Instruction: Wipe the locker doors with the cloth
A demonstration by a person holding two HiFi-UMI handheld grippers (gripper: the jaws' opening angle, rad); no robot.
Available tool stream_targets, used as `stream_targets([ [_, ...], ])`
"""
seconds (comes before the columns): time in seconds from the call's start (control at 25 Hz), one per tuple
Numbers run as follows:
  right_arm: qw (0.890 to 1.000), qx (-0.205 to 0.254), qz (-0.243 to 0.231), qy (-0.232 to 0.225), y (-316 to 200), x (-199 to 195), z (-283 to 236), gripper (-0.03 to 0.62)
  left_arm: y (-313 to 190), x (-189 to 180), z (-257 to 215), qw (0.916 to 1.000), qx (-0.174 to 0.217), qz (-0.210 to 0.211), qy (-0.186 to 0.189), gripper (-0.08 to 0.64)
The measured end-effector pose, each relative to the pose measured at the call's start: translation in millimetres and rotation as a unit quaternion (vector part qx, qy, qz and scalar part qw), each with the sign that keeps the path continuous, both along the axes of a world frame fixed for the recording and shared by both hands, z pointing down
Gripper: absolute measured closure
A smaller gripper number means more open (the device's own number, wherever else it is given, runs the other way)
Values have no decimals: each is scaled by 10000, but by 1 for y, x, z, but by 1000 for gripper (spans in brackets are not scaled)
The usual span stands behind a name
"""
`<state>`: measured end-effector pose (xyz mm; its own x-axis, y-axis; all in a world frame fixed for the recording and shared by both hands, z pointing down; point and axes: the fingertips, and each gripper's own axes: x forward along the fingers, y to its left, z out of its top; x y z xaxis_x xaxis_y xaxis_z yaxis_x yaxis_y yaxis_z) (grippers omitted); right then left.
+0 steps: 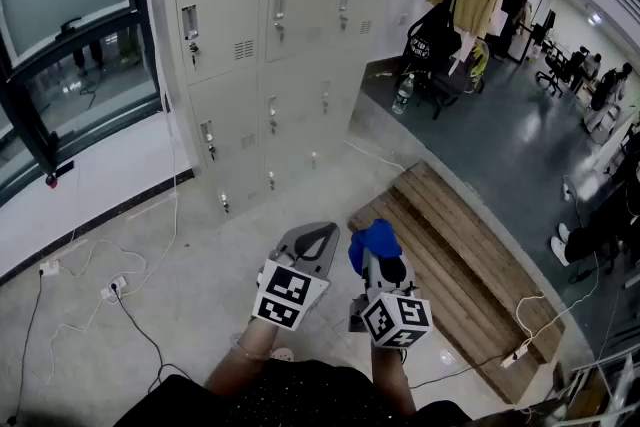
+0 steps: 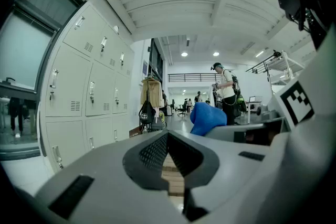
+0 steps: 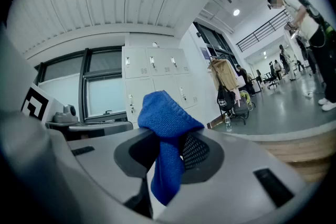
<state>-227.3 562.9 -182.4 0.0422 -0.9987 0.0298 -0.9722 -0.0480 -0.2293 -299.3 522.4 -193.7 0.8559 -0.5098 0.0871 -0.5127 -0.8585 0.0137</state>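
Head view: left tongs [image 1: 322,233] and right tongs [image 1: 378,255] side by side, well apart from the locker doors [image 1: 265,65], with the blue cloth [image 1: 372,240] at the right tips.
Left gripper view: tongs closed together, nothing between them.
Right gripper view: tongs clamped on the cloth.
Wiping apparently not yet begun; every door is left to do.

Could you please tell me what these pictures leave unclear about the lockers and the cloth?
- Lockers: the top row is cut off by the head view's upper edge.
- Dirt on their doors: too distant and small to see in any view.
- Blue cloth: bunched in the right gripper, so its full size is hidden.
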Motion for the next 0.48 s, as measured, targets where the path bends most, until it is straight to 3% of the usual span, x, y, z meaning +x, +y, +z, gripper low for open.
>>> stream_targets([
  [0.48, 9995, -291, -149, 13, -31, -20, 25, 505, -25, -4, 23, 9998, -75, 132, -116, 554],
])
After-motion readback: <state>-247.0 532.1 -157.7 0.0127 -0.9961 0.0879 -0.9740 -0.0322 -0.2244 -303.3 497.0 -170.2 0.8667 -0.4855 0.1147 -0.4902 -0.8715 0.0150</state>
